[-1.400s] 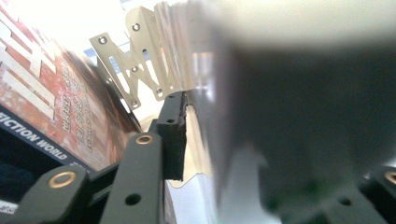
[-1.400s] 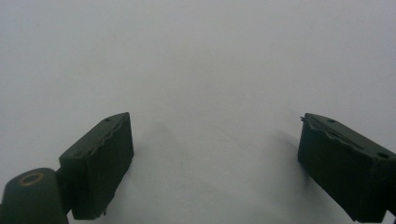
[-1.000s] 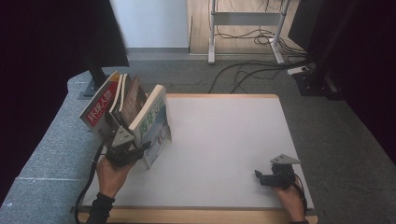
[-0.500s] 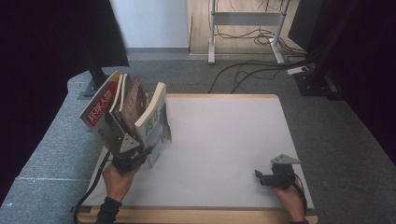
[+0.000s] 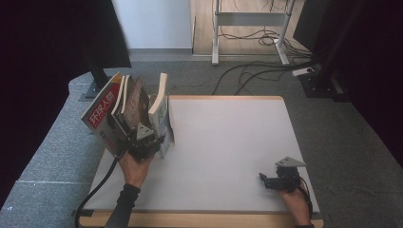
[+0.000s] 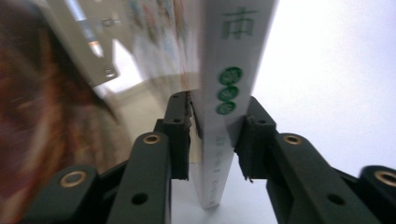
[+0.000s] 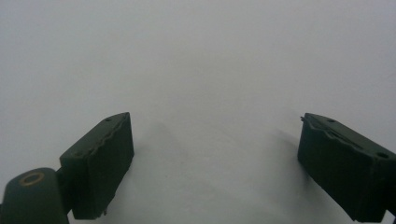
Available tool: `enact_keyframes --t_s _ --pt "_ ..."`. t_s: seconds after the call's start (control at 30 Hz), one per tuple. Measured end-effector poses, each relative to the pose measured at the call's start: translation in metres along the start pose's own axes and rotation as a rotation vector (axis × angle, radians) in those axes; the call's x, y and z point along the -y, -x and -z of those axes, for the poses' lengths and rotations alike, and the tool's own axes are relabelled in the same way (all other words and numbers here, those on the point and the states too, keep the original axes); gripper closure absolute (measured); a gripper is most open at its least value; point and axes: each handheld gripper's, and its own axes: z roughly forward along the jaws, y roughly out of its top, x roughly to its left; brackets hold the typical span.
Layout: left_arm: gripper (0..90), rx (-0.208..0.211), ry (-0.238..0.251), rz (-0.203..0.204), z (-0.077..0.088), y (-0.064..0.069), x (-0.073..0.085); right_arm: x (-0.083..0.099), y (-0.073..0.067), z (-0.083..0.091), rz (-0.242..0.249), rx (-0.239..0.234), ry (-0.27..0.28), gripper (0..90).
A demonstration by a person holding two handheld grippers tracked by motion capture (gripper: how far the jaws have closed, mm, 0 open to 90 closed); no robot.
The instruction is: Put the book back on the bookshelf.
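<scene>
Several books stand leaning in a row at the table's left edge: a red magazine [image 5: 102, 114], a brown book [image 5: 138, 102] and a white book with green print [image 5: 159, 102]. My left gripper [image 5: 145, 142] sits at their foot. In the left gripper view its jaws [image 6: 218, 98] clamp the white book's [image 6: 233, 56] lower spine, both pads touching it. The jaws have just been opening slightly, with the book still between them. My right gripper [image 5: 266, 180] rests near the front right corner, open [image 7: 215, 135] over the bare white tabletop.
The white table [image 5: 228, 142] has a wooden rim. A grey padded surface [image 5: 52, 156] borders its left side. Beyond the table lie grey carpet, loose cables [image 5: 247, 71] and a metal desk frame [image 5: 216, 42]. A black stand [image 5: 97, 76] rises behind the books.
My left gripper has shifted right and slightly down along the foot of the books. The white book now stands more upright. The right gripper has stayed put.
</scene>
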Motion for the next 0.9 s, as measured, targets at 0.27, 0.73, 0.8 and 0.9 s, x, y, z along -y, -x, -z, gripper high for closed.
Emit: enact_keyframes --t_s 0.27,0.73,0.8,0.9 --pt "39.1 0.147 -0.029 -0.032 0.004 0.01 0.019 0.0 0.0 0.0 0.001 0.0 0.001 10.3" --pt "4.2 0.209 -0.211 -0.071 -0.014 0.021 0.102 0.0 -0.001 0.0 0.002 0.003 0.005 11.0" --pt "1.5 0.211 -0.215 -0.075 -0.015 0.022 0.102 0.001 -0.001 0.001 0.001 0.004 0.005 11.2" --pt "1.4 0.211 -0.214 -0.076 -0.015 0.022 0.102 0.001 -0.001 0.001 0.001 0.004 0.006 11.4"
